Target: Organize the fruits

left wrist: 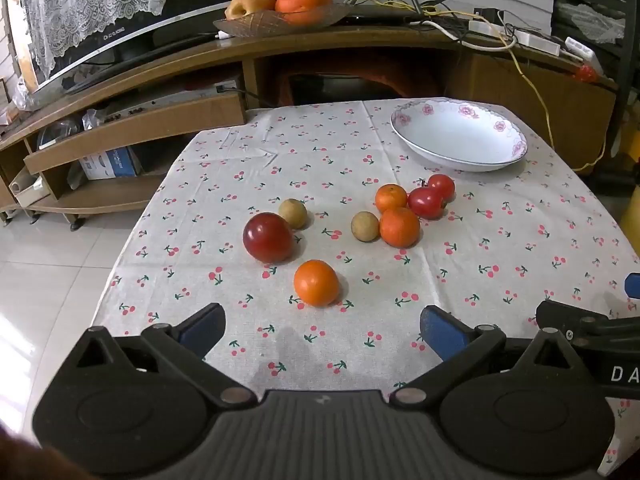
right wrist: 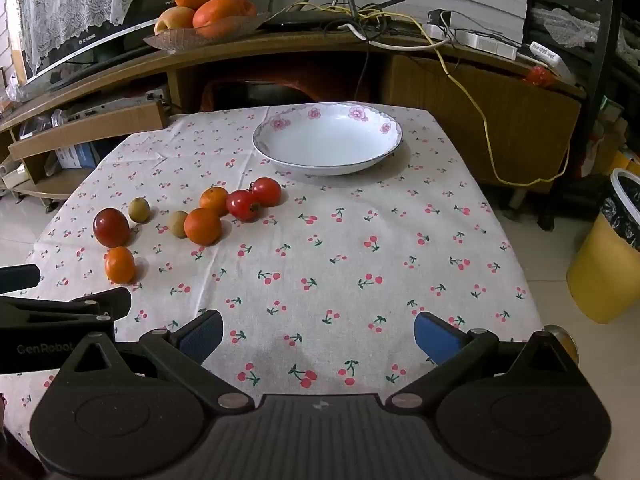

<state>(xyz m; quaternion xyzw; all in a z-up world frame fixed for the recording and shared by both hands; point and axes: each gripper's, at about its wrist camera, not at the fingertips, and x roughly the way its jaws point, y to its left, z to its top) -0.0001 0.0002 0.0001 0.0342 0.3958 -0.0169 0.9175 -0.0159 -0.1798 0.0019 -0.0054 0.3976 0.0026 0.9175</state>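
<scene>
Left gripper: jaws spread wide, nothing between the blue pads, hovering over the near edge of the table; also seen at the left edge of the right wrist view
Right gripper: jaws released and wide apart, holding nothing, above bare cloth at the near side; its tip visible at the right edge of the left wrist view
Tablecloth: pale with a cherry print, covering the table
Bowl: white with pink flowers on the rim, nothing inside, at the far right of the cloth
Near orange: alone, closest to the left gripper
Large red fruit: just behind and left of the near orange
Small brown fruit: touching or just beside the large red fruit, on its far side
Cluster: second brown fruit against an orange, another orange behind, two red tomatoes pressed together on the right
Cluster to bowl: near, clearly apart
Glass dish: on the wooden cabinet behind, holding oranges and a yellowish fruit
Yellow bin: on the floor right of the table, lined with a black bag
</scene>
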